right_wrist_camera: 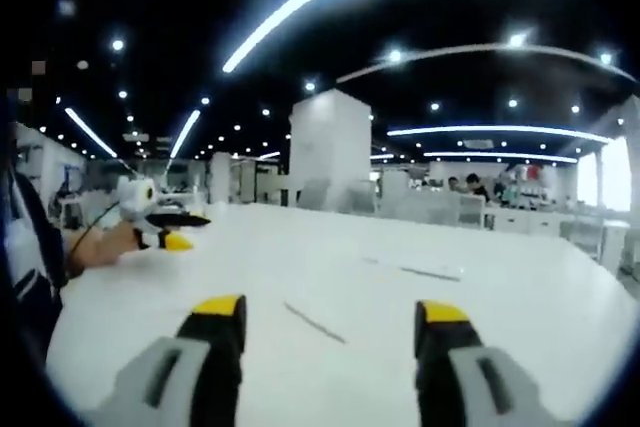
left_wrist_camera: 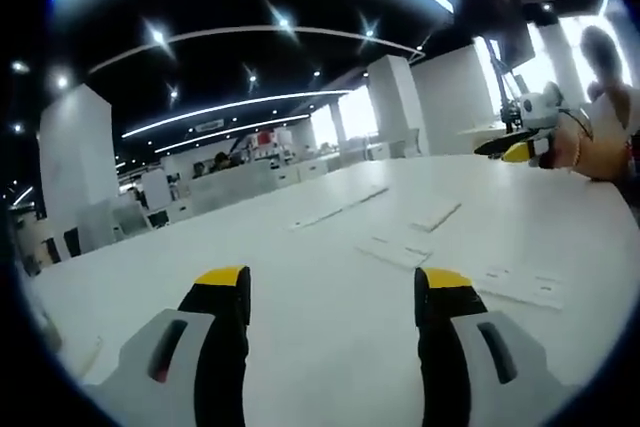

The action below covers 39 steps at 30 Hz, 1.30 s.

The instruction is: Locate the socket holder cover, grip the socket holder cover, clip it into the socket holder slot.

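Both grippers gape—white parts (left_wrist_camera: 400, 247) (blurred) unidentifiable.

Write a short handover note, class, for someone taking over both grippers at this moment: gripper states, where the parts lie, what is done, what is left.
Left gripper: open, empty, held above the white table.
Right gripper: open, empty, also above the table.
Parts: flat white pieces lie on the table ahead of the left gripper; thin strips lie ahead of the right gripper. Which one is the socket holder cover or the holder cannot be told; they are too small and pale.
Done: nothing gripped.
Left: locate the cover, grip it, clip it into the holder slot.
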### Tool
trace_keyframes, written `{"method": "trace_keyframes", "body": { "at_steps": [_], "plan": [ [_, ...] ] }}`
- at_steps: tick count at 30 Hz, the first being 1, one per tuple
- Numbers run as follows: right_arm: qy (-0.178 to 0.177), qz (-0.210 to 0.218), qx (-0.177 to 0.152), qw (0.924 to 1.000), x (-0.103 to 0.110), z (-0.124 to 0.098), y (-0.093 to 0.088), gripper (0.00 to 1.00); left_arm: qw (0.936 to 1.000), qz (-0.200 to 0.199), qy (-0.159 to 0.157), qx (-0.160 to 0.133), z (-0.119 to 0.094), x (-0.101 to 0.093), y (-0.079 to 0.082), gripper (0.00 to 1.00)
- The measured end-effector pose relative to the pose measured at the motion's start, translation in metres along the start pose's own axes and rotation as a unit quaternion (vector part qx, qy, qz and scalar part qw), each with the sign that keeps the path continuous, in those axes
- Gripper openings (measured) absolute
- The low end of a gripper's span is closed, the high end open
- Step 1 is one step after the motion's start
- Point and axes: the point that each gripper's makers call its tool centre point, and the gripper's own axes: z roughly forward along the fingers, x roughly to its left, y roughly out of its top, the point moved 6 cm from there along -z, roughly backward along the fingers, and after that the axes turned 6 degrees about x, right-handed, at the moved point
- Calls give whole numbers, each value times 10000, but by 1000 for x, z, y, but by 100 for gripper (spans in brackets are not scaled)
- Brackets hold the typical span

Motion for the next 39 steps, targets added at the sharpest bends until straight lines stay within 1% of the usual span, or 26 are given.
{"method": "trace_keyframes", "body": {
  "at_steps": [3,7,9,12,15,19,21,24,26,28,31,32,33,34,35,39],
  "plan": [
    [-94,-135,126,9998,0,2,-4,69,9999,52,49,-115,-1,-2,4,67],
    [-111,-226,188,9995,1,2,-5,69,9992,105,102,-374,-1,-9,16,70],
    [-118,-240,171,9995,1,2,-5,69,9991,134,115,-389,-1,-10,18,71],
    [-77,-314,188,9993,3,2,-4,69,9991,-36,70,-417,0,-14,26,72],
    [-2,-345,214,9992,5,2,-4,69,9990,-92,35,-431,0,-18,34,79],
    [57,-372,216,9991,6,2,-3,69,9989,-112,67,-448,-1,-23,47,79],
    [129,-302,131,9994,8,2,-1,69,9988,-142,33,-460,0,-26,53,80],
    [247,-195,-55,9995,11,2,1,69,9993,-58,-38,-356,2,-35,61,81],
    [268,-215,-54,9994,14,3,1,69,9994,-81,-99,-335,2,-40,63,82],
    [277,-264,-42,9993,15,3,1,69,9993,-149,-155,-302,1,-46,62,82],
    [298,-300,-39,9991,17,2,1,68,9993,-156,-295,-165,0,-52,59,82],
    [304,-297,-42,9991,18,2,2,68,9983,-116,-566,11,0,-58,57,82],
    [309,-292,-59,9991,18,2,2,68,9975,-114,-671,164,0,-61,56,82],
    [316,-290,-76,9990,19,1,3,68,9969,-93,-731,276,0,-62,57,81],
    [315,-286,-87,9991,19,1,3,68,9967,-60,-741,326,1,-62,59,81],
    [276,-273,-126,9992,19,-2,5,68,9937,207,-817,734,3,-62,65,80]
  ]
}}
